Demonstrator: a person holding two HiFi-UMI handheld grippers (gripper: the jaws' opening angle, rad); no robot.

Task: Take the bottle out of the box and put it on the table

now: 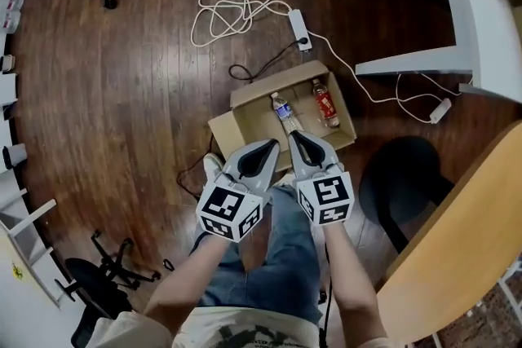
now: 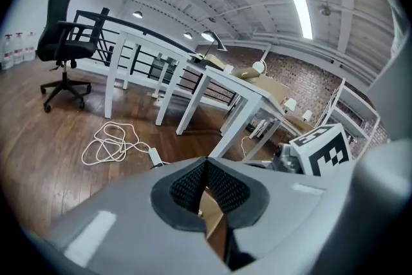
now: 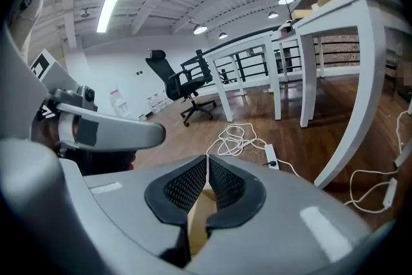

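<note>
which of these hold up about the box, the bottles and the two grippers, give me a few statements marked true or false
1. The cardboard box sits open on the wooden floor. True.
2. Three bottles lie in the box. False: there are two, a clear bottle and a red-labelled bottle.
3. The right gripper grips a bottle. False: its jaws are together on nothing, above the box's near edge.
4. The left gripper has its jaws together. True.
5. A white power strip lies on the floor beyond the box. True.
</note>
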